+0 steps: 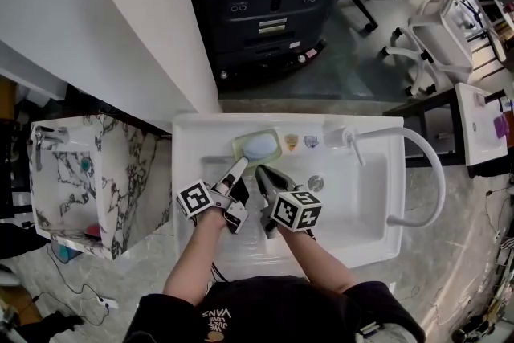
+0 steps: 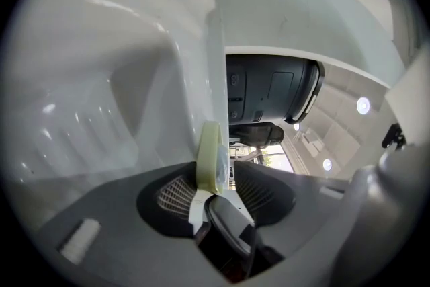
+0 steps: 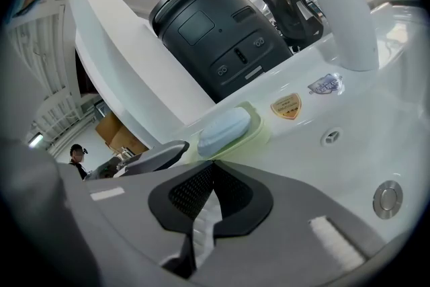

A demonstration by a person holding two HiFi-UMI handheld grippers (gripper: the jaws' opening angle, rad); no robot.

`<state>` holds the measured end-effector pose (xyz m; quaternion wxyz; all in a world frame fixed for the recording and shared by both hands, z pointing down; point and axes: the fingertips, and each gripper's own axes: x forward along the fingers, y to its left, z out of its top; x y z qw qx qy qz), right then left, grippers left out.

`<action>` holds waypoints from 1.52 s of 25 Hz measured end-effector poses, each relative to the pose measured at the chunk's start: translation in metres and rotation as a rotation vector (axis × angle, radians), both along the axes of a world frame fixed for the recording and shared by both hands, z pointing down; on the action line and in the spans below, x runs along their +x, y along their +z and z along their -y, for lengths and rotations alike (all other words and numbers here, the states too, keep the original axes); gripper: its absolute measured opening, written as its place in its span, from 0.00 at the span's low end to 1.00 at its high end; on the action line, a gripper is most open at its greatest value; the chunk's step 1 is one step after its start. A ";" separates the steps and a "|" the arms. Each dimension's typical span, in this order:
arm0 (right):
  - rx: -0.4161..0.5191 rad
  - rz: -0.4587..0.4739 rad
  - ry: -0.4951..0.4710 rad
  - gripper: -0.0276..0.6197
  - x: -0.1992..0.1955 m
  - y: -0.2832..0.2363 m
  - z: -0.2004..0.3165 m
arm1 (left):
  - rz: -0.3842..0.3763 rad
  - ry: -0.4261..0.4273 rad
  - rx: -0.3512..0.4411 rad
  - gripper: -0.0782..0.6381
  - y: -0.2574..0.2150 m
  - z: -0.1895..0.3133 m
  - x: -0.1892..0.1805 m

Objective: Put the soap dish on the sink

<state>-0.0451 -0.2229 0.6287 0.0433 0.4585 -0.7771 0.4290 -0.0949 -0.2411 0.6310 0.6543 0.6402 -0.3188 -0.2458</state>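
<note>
Pale-green plastic, the dish [image 1: 257, 146] is seen resting on the back ledge of the sink [image 1: 186, 165], with a blue soap [image 1: 260, 145] lying in it, so the task is judged all but done. The left gripper's [image 1: 238, 173] jaws are spread wide. The dish's near rim stands between them but is pressed by neither pad, as suits a release. The right gripper's [image 1: 261, 171] jaws are closed together on nothing, with their tips set just beside the rim, probably so that the dish can be steadied or nudged.
</note>
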 end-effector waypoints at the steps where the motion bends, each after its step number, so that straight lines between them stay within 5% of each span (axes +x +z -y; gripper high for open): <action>1: -0.001 0.002 -0.001 0.05 -0.001 0.000 0.001 | 0.000 -0.002 0.002 0.37 -0.001 -0.001 -0.001; 15: -0.010 0.016 0.004 0.05 -0.009 0.005 0.008 | 0.053 -0.027 0.058 0.37 -0.004 -0.018 -0.010; 21: -0.005 0.015 0.000 0.05 -0.012 0.005 0.011 | 0.238 -0.020 0.088 0.30 0.005 -0.019 -0.014; 27: -0.006 0.013 0.003 0.05 -0.013 0.004 0.013 | 0.295 -0.049 0.116 0.19 0.008 -0.009 -0.013; 38: -0.016 0.018 -0.001 0.05 -0.012 0.003 0.012 | 0.343 -0.067 0.113 0.18 0.013 -0.005 -0.018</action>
